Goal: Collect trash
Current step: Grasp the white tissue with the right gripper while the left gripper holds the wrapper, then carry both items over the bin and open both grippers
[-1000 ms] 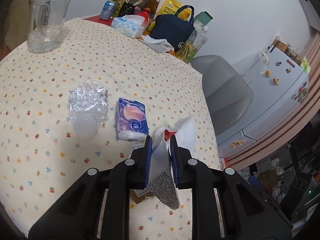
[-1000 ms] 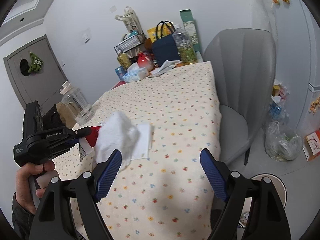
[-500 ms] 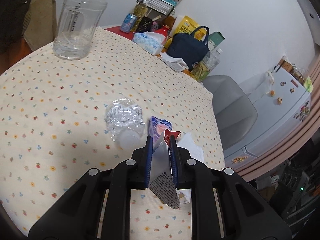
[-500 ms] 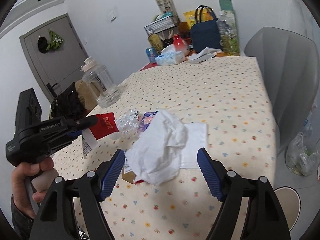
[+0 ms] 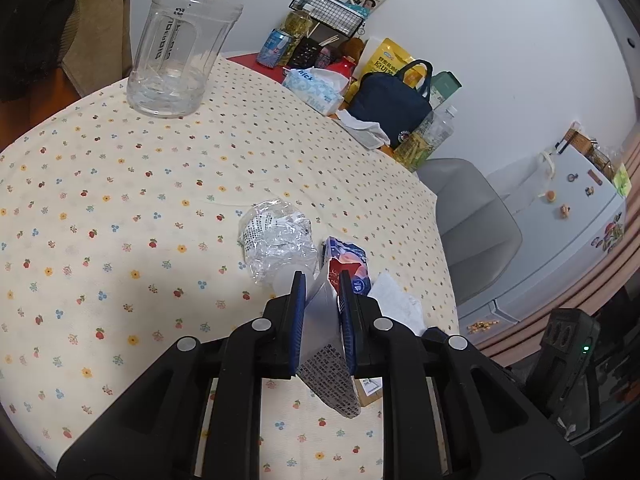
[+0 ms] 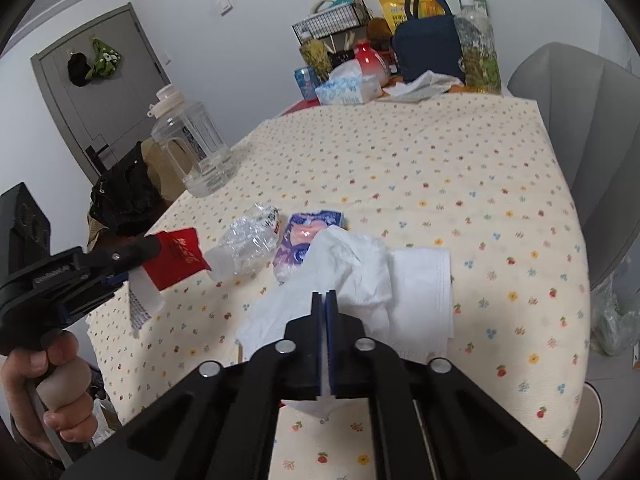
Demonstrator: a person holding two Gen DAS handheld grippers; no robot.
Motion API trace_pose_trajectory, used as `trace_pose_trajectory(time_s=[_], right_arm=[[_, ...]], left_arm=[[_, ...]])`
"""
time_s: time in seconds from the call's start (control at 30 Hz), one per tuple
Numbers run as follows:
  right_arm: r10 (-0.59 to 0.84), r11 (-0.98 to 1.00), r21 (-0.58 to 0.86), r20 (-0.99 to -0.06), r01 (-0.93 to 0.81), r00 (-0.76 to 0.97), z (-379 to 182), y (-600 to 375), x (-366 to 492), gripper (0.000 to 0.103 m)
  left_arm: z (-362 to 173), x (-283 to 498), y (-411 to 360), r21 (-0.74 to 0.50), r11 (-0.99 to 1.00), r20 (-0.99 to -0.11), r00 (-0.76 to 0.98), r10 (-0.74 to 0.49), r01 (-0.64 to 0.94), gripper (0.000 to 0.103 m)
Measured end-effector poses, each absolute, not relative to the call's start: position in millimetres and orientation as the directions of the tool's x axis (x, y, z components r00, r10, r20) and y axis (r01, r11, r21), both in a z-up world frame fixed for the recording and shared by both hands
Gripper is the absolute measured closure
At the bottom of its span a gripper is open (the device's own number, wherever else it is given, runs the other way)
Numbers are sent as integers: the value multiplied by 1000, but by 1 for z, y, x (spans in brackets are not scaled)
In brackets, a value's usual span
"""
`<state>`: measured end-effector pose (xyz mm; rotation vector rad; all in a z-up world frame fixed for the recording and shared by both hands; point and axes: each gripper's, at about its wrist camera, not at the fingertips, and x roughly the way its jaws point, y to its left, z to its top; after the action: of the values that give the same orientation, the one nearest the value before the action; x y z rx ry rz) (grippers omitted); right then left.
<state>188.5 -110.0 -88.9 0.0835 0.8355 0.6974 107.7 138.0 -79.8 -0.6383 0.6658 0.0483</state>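
— What do we have in our left tongs (image 5: 322, 280)?

— A red and white wrapper (image 5: 326, 344), pinched between the blue pads and hanging down below them. In the right wrist view the same wrapper (image 6: 172, 262) sticks out ahead of the left tongs (image 6: 132, 268), raised above the near left edge of the table (image 6: 460, 168), with the person's hand (image 6: 60, 384) on the grip.

— And our right tongs (image 6: 325, 300)?

— Pressed together on a crumpled white tissue (image 6: 340, 276). The pads meet with only a thin fold of it between them; most of the tissue spreads out just ahead of the tips, over the flowered cloth.

— What trash lies on the table?

— Ahead of the right tongs and slightly to their left, a crushed clear plastic bottle (image 6: 248, 242) lies on its side, touching a blue and pink pack (image 6: 306, 240) beside it. The tissue's far edge overlaps that pack. Just right of the tissue sits a flat folded white napkin (image 6: 424, 296). From the left wrist, the bottle (image 5: 276, 240) and pack (image 5: 348, 260) lie directly beyond the tips, the napkin (image 5: 396, 304) to their right.

— And farther off?

— A large clear water jug (image 6: 192, 140) stands upright far ahead on the left. At the far end of the table we see a tissue box (image 6: 348, 88), a dark blue bag (image 6: 428, 52) and a wire basket (image 6: 332, 20). A grey chair (image 6: 576, 128) stands beside the table on the right.
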Motion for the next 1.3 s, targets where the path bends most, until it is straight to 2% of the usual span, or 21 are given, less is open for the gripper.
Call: trace_pose_trajectory(time_s=[0.37,0.63,0.93,1.3], right_arm=[[608,777,298,-579,-554,543,-49,-139,173,101],[578,812,305,-531,-497,619,-25,-193,164,101],[496,868,326,-535,-374,684,-33,-267,161,101],[388,908,375,-583,-187,714,-79,-364,158,101]], left_arm=[[-72,111,127,-539,816,-572,801,-175,-207,86],[-61,127,89,-533,837,-555,799,-234,-125,86],[-58,158,14,-506,862,-564,754,-337,6,86],[-76,197,-93,-460,877,-631,642,-435,141,86]])
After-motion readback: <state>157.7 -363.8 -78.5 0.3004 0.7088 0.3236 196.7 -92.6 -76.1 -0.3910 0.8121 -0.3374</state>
